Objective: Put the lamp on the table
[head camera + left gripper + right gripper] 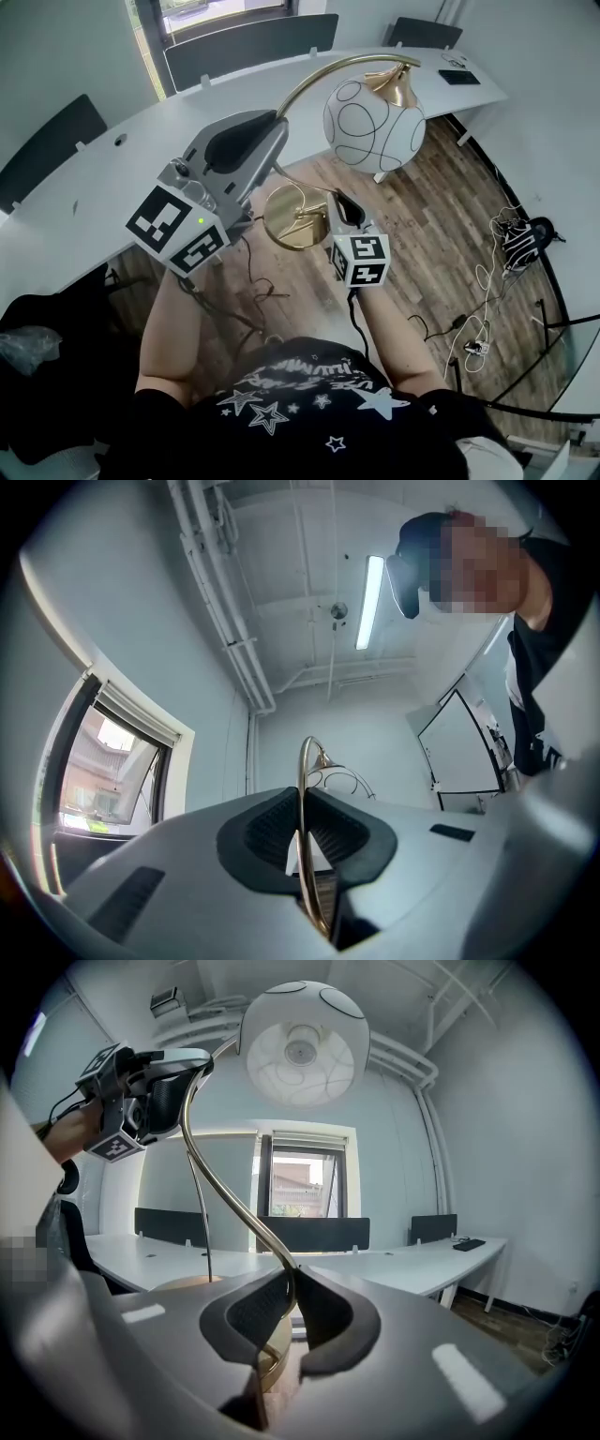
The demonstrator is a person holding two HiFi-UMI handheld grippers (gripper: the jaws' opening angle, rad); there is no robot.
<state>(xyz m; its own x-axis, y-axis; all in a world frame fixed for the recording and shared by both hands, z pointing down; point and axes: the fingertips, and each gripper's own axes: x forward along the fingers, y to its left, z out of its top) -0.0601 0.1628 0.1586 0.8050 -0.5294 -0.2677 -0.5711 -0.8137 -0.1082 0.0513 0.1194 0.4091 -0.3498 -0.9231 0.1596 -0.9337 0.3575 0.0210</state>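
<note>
A lamp hangs in the air over the wooden floor, held by both grippers. It has a white globe shade (373,122) with dark line patterns, a curved brass stem (314,82) and a round brass base (292,220). My left gripper (265,139) is shut on the upper stem (306,855), pads tight against it. My right gripper (345,208) is shut on the lower stem (230,1194) just above the base (274,1358). The right gripper view shows the shade (300,1049) overhead and the left gripper (164,1087) up at the left.
A long curved white table (103,187) runs behind the lamp, with black chairs (248,42) on its far side and a dark flat item (458,77) at its right end. Cables (483,281) and a black bundle (523,239) lie on the floor at right.
</note>
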